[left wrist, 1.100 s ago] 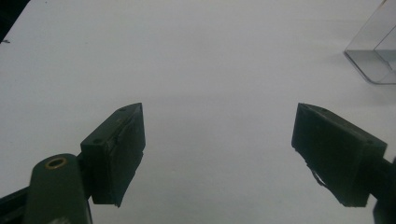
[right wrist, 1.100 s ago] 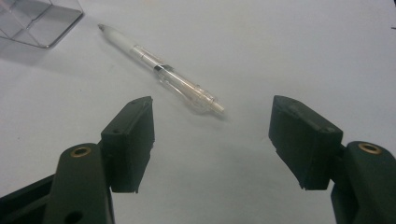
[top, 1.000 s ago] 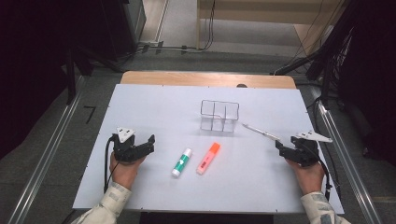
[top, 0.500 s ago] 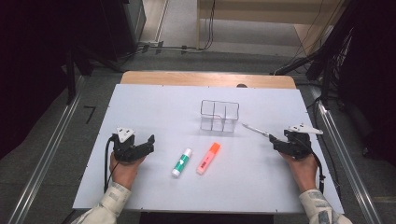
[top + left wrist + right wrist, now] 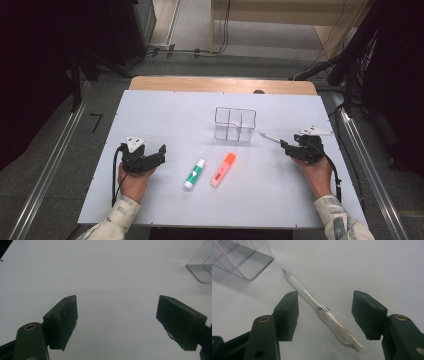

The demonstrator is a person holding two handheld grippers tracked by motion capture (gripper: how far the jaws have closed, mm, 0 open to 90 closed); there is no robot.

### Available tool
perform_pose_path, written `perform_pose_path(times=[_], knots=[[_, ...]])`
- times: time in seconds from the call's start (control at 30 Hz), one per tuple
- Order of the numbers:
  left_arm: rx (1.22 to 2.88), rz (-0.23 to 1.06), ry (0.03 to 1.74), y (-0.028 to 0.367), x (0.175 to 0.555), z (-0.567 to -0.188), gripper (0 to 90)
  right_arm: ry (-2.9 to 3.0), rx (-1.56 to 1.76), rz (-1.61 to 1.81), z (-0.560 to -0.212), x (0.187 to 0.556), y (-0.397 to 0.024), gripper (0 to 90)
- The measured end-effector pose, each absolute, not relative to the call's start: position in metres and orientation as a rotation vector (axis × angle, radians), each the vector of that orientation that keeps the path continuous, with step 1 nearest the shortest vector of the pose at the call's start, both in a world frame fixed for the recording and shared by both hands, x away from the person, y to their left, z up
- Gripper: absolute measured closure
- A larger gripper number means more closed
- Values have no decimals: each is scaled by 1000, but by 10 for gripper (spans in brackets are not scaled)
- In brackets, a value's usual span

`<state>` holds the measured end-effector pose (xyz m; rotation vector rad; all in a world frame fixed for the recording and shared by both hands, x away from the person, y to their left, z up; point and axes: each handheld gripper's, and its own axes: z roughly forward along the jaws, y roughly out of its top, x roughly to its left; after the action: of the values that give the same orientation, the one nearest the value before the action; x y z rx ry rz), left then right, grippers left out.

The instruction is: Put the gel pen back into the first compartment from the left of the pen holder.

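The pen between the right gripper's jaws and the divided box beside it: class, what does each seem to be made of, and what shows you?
Pen: apparently clear, glossy plastic, since its inner parts show through the barrel; the frosted white front section looks rubbery, though that is uncertain. Divided box: probably transparent hard plastic or acrylic, because the table shows through its walls and only the edges read dark.

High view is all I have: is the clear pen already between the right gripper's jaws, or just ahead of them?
Observer: In the right gripper view the clear pen lies on the table between the jaws of the right gripper, neither pad pressing it; they have just been closing.
Operator: Where does its tip point?
Observer: Toward the clear organizer, just short of it.
Operator: Left gripper?
Observer: The left gripper is open over bare table.
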<state>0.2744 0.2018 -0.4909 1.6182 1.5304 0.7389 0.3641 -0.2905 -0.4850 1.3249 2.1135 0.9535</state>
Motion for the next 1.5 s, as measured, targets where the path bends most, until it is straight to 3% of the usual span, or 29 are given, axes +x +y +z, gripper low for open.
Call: perform_pose_path(times=[0.47,1.5], knots=[[1623,738,1531,201,275,-491,174,2159,1319,945,-489,377,-279,381],[1629,727,1534,200,276,-493,174,2262,1251,911,-495,401,-245,547]])
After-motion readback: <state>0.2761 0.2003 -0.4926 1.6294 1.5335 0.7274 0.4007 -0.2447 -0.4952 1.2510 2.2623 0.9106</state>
